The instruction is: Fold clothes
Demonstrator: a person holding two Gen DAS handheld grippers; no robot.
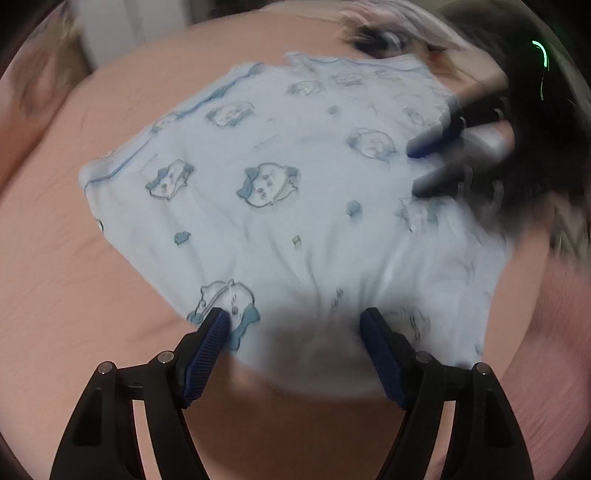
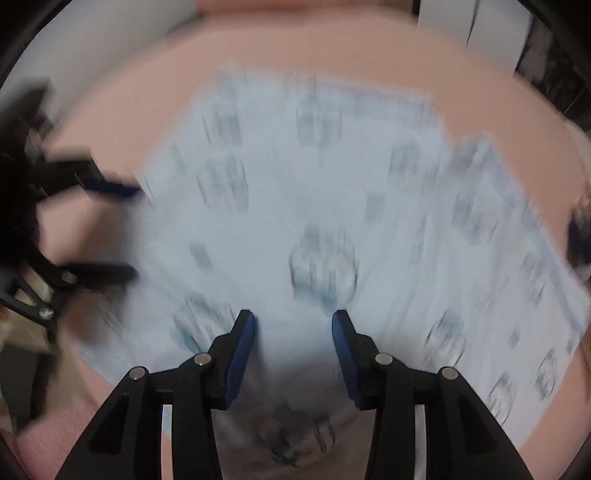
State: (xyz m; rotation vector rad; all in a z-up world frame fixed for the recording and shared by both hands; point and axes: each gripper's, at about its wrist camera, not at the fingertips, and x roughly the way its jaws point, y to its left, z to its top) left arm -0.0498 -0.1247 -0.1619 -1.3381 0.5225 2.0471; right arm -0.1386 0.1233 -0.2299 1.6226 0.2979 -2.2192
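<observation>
A pale blue garment point(image 1: 280, 192) printed with small cartoon faces lies spread on a pink bed sheet point(image 1: 55, 280). My left gripper point(image 1: 295, 317) is open, its blue pads on either side of a bunched edge of the cloth. My right gripper point(image 2: 293, 317) is open over the same garment point(image 2: 332, 206), which is motion-blurred in the right wrist view. The right gripper also shows in the left wrist view point(image 1: 428, 166) at the garment's right side, blurred. The left gripper shows in the right wrist view point(image 2: 122, 229) at the garment's left edge.
The pink sheet point(image 2: 122, 99) surrounds the garment on all sides. A dark patterned cloth point(image 1: 380, 37) lies beyond the garment's far edge. White furniture panels point(image 2: 480, 33) stand behind the bed.
</observation>
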